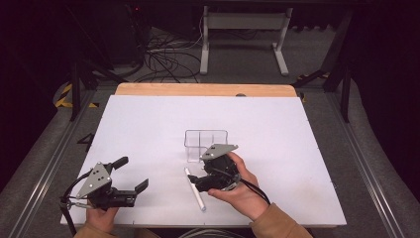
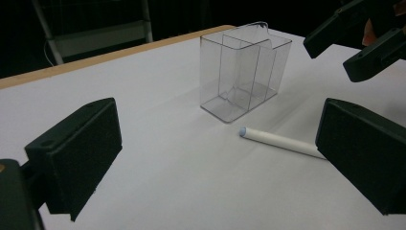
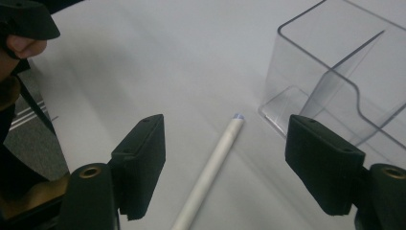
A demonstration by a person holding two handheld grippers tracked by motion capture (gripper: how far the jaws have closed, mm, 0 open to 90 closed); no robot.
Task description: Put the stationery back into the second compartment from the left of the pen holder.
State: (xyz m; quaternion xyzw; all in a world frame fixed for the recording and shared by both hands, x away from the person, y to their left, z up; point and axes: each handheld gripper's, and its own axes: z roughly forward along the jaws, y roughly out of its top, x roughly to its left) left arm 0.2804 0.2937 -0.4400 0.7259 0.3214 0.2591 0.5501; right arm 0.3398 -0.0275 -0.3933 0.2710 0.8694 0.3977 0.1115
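White pen flat beside clear box

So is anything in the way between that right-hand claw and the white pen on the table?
Nothing visible. The right gripper has its jaws open on either side of the white pen, not touching it. The clear holder stands just beyond the pen's tip.

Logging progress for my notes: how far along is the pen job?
Nothing is done yet: the clear holder stands empty. In hand: the right gripper straddles the white pen, which lies flat on the table, ungripped. Left: gripping and lifting it, presumably into the holder.
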